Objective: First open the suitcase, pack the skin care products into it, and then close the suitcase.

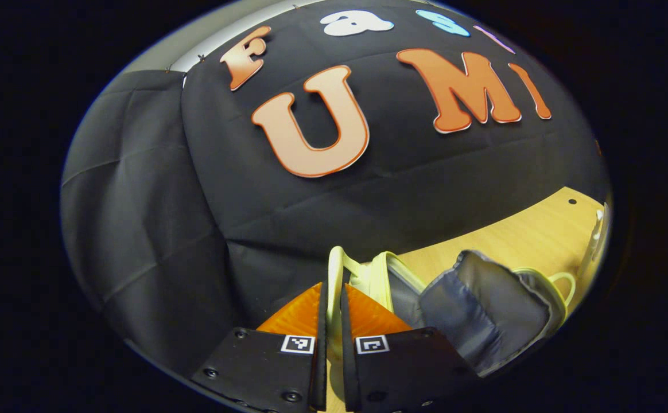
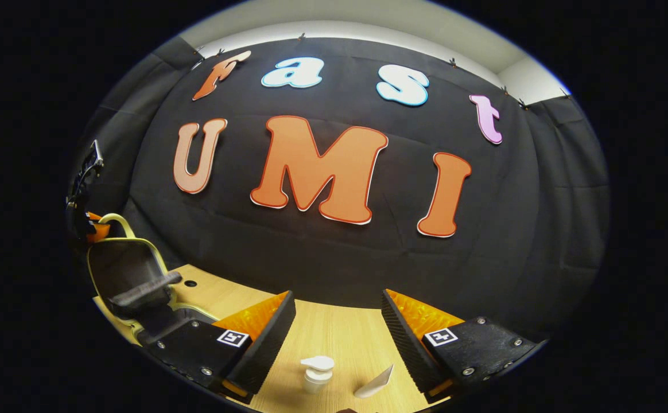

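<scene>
My left gripper pinches the pale-yellow suitcase's rim, its grey fabric lining exposed; my right gripper gapes empty above a white pump bottle at six o'clock.

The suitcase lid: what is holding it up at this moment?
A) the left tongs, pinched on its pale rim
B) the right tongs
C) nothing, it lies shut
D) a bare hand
A: in the left gripper view the left tongs are closed on the pale rim of the suitcase lid, while the right tongs hang open above the white pump bottle.
</scene>
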Available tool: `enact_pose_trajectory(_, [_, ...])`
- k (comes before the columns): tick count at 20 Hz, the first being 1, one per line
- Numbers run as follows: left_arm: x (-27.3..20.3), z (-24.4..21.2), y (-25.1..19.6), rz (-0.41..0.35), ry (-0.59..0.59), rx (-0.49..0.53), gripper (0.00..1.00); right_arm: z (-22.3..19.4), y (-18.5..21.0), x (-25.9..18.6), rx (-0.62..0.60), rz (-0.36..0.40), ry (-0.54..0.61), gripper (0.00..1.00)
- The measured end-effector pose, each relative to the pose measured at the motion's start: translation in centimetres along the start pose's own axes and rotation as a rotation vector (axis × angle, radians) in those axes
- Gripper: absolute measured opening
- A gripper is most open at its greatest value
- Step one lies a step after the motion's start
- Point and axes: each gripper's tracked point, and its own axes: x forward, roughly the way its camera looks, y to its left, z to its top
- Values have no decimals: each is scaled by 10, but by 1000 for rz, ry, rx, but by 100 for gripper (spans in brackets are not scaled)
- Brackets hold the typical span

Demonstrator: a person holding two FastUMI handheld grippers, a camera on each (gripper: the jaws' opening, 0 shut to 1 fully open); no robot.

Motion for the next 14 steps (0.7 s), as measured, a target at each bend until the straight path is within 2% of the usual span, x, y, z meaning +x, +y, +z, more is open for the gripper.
enact_pose_trajectory(6, [49,-78,42,7,131,-34,12,5,5,0,-56,-33,26,95])
enact_pose_trajectory(11, [68,-149,47,30,268,-75,12,9,1,-3,-54,-43,30,95])
enact_pose_trajectory(14, [74,-199,33,42,363,-116,13,5,-10,-6,-60,-67,43,95])
